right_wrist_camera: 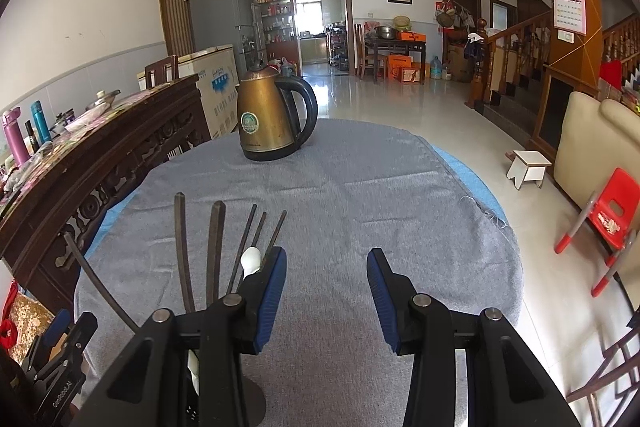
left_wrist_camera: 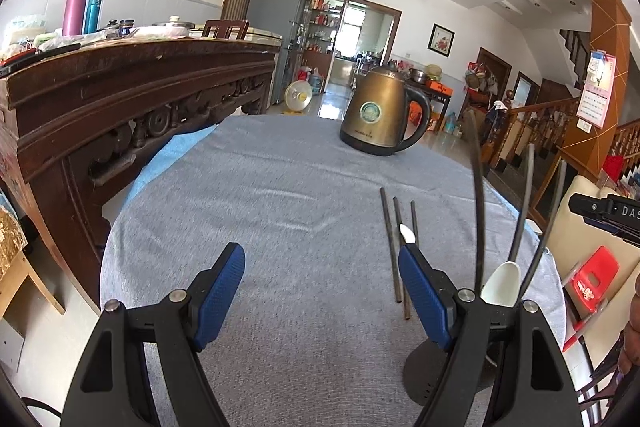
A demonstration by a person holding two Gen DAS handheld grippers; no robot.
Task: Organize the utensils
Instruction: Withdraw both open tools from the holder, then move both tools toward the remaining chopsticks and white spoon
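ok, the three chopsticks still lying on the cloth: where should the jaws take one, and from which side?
Take the chopsticks one at a time at mid-shaft, from above, with the jaws closing across the width. They lie flat on the grey cloth, nearly parallel and close together, so a side approach would likely nudge the neighbours. The left gripper is nearest; its jaws are open and empty, like the right gripper.

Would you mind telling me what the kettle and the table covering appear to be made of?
The kettle looks like brushed metal with a bronze tint, dull sheen, black probably plastic handle. The table covering looks like grey woven cloth: matte, soft creases, loose threads at its edge.
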